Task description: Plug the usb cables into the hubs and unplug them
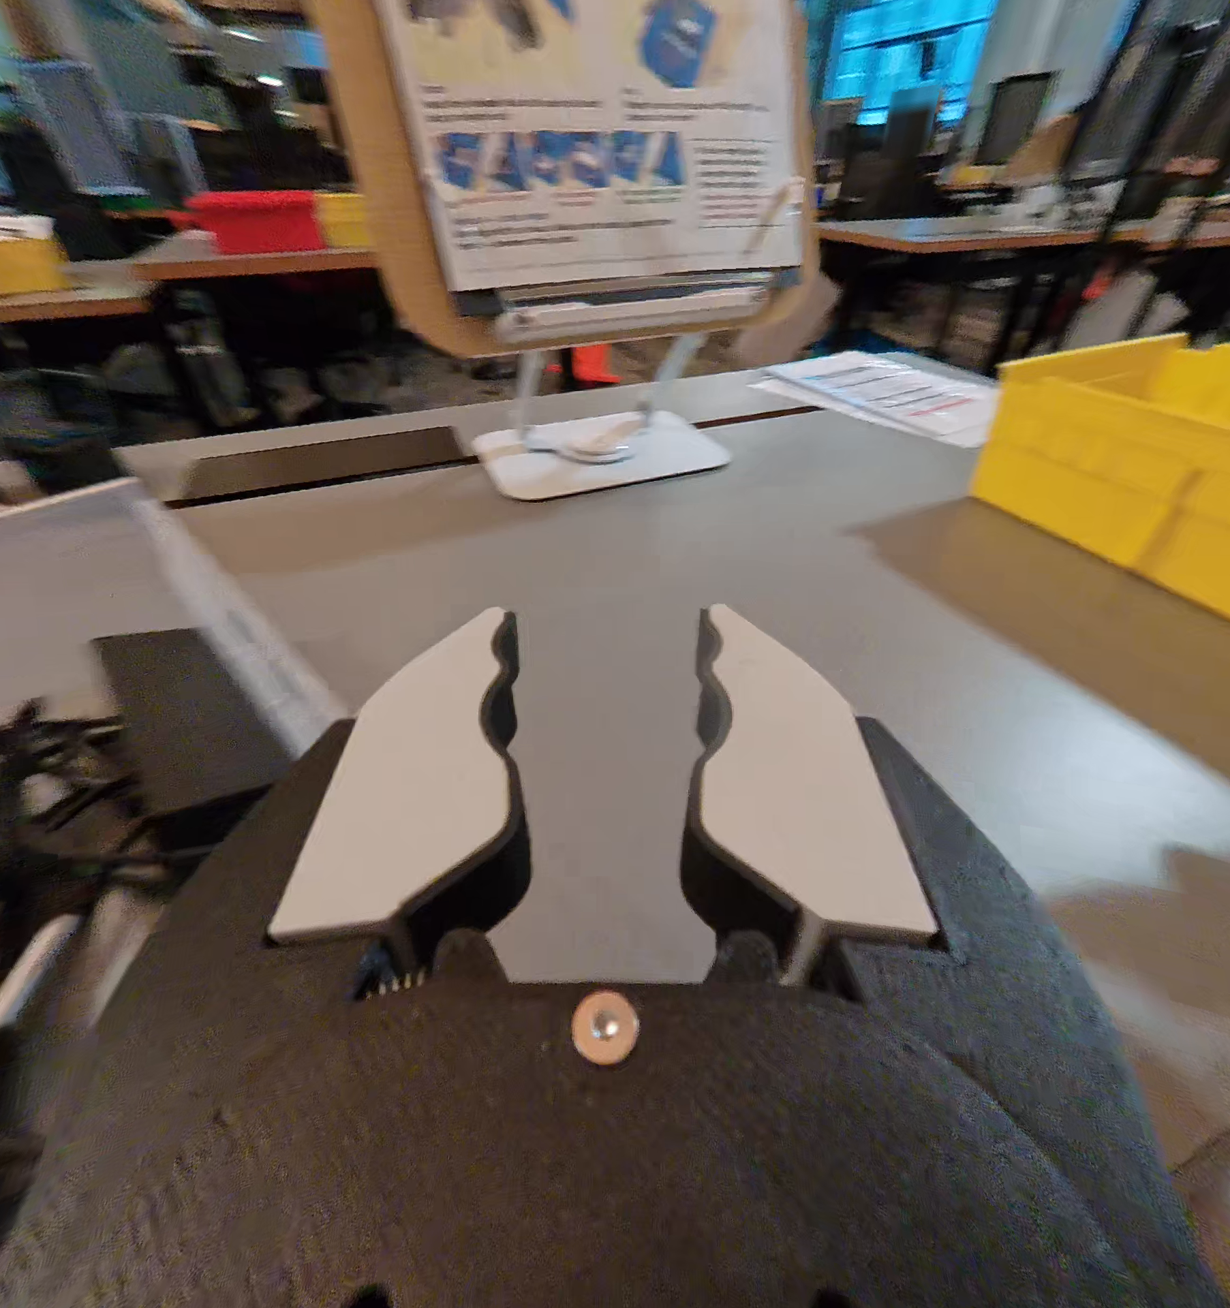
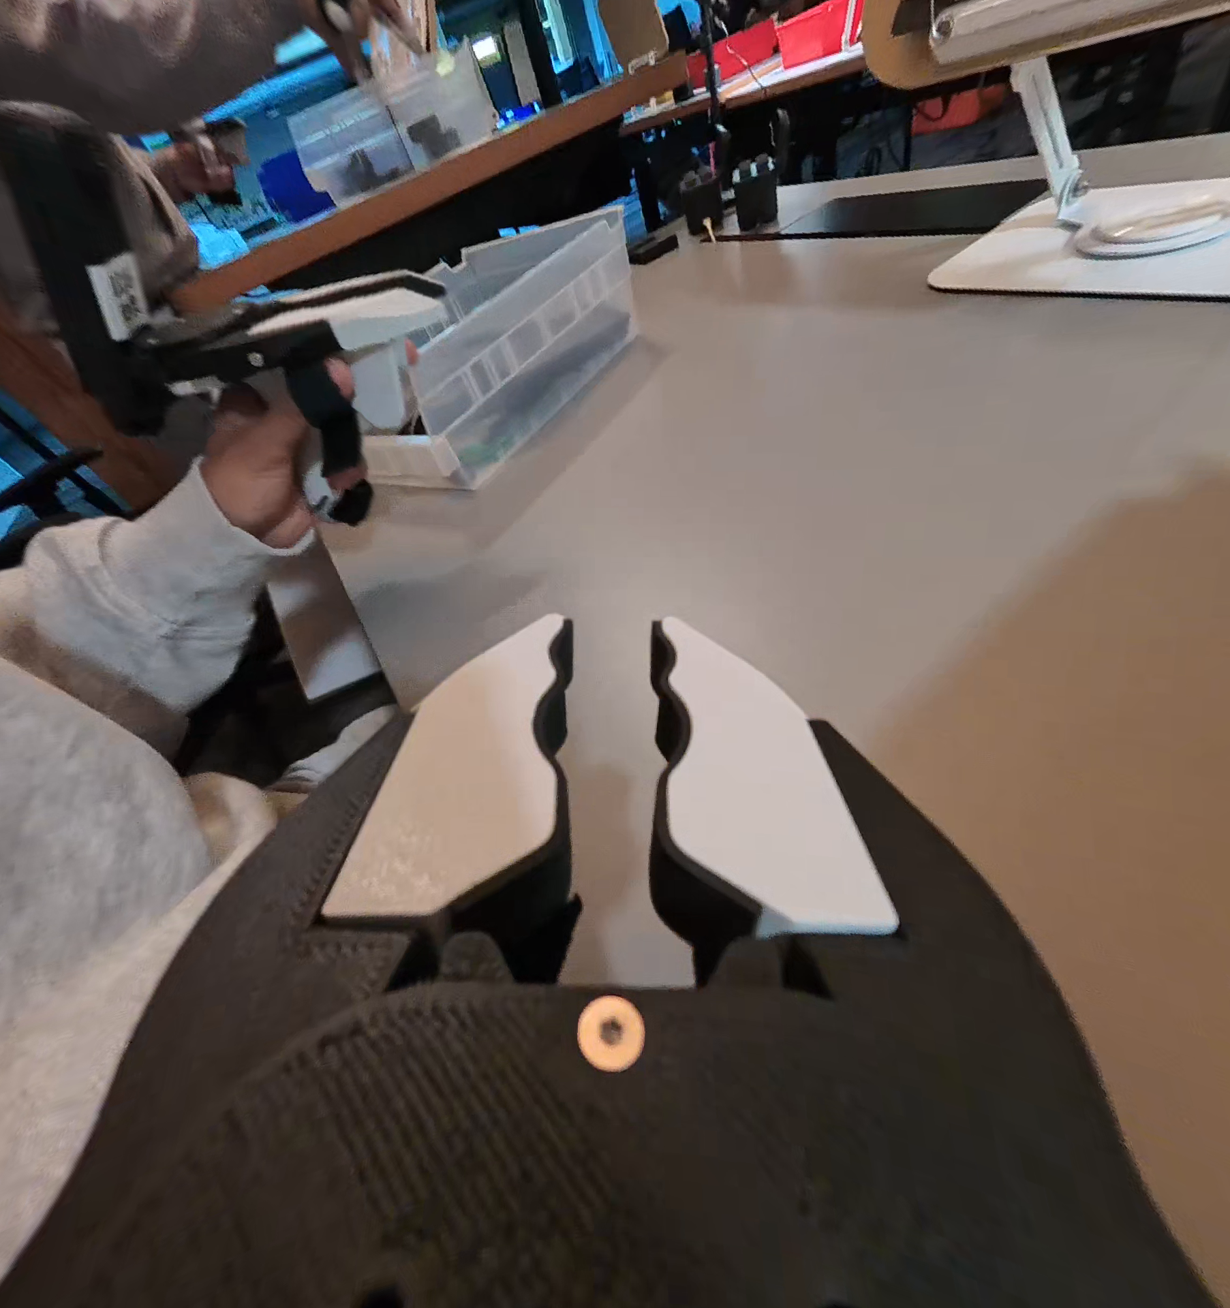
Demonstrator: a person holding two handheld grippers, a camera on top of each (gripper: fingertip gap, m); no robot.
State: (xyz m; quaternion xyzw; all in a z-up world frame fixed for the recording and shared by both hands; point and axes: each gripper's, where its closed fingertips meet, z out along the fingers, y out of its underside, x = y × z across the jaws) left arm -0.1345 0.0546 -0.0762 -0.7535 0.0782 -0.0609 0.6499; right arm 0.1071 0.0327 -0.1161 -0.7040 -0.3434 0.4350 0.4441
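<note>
Blurred black cable tangle (image 1: 38,771), far left

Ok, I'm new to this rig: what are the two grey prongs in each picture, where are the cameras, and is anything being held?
The prongs are the fingers of two hand-held grippers, with a camera on each looking forward along them. The left gripper and the right gripper are both open and empty above a grey table. The right view also shows the person's hand holding the left gripper by a clear bin. A yellow bin and a white stand are on the table. No cables or hubs are clearly visible.
</note>
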